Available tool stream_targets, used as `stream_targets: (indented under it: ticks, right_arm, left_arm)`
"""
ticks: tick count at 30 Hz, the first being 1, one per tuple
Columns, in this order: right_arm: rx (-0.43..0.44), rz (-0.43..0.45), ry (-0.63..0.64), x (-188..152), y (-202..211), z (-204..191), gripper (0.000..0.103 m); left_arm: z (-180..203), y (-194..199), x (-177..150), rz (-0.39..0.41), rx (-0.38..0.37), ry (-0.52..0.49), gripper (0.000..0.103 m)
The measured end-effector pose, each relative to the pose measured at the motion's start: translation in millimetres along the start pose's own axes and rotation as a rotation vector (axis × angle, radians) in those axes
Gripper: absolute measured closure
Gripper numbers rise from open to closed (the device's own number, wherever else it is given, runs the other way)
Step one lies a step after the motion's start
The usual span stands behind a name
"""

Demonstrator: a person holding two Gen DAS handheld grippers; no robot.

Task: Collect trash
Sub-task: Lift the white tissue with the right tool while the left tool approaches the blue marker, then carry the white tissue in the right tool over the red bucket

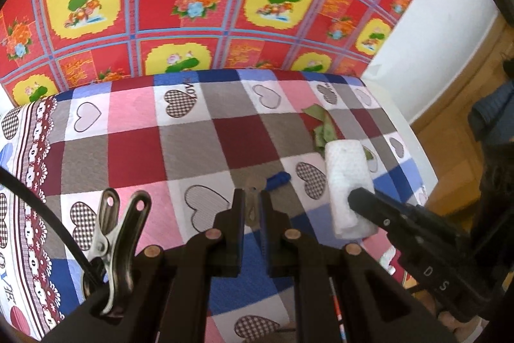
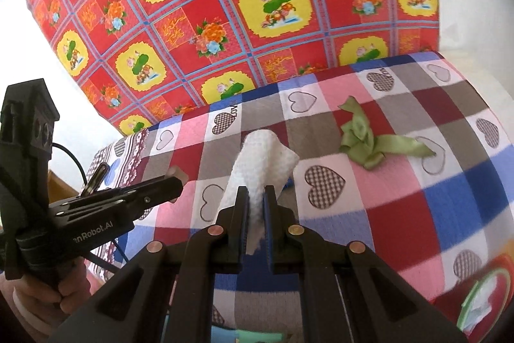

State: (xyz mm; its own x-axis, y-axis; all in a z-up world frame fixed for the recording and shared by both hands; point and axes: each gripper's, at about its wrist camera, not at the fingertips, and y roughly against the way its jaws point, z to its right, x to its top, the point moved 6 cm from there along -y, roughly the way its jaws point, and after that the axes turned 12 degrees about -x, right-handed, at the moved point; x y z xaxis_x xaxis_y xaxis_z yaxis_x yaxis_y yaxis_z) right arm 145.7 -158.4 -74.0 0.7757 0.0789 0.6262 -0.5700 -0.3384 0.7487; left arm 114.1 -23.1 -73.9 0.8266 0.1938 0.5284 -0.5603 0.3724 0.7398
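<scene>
**Both grippers clamped down, one on tissue, one on a small tan scrap**

Right up front, the right gripper (image 2: 256, 196) has its two black fingers pinched nearly together on a wad of white tissue (image 2: 260, 159). Jaws are barely apart, just the thickness of the paper between the blue pads, and the tissue sticks up and out past the tips in a floppy cone, lifted off the bed. From the other side you can see the same white wad (image 1: 345, 182) sitting at the tip of that gripper.

Left gripper (image 1: 251, 201) is squeezed just as tight. It's got a thin tan piece (image 1: 253, 198) caught between the fingers, poking out above the tips; too small and blurry to say what it actually is. In the right wrist view the left gripper (image 2: 175, 182) comes in from the side with the tan bit at its tip, and the person's hand (image 2: 48, 294) is wrapped around its handle.

Further out on the checked heart-print bedspread (image 1: 180, 156): a little blue item (image 1: 279, 179) lying just past the left fingertips, and a crumpled green ribbon (image 2: 369, 143) resting loose on the fabric, well clear of both grippers. Behind the bed is a red floral panel (image 1: 199, 5), and a metal clip (image 1: 119, 233) is clamped to the left gripper's body near a black cable.
</scene>
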Motion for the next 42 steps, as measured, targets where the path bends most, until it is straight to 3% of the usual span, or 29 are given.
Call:
stream_targets:
  ticks: [22, 42]
  right_arm:
    - [-0.153, 0.067, -0.185, -57.2, 79.4, 79.0, 0.093]
    - [-0.337, 0.098, -0.408, -125.3, 148.2, 196.5, 0.093]
  left_arm:
    - [103.5, -13.7, -42.1, -0.099, -0.157, -0.216, 0.094]
    - [232.1, -59.9, -89.3, -0.242, -0.308, -0.422, 0.094]
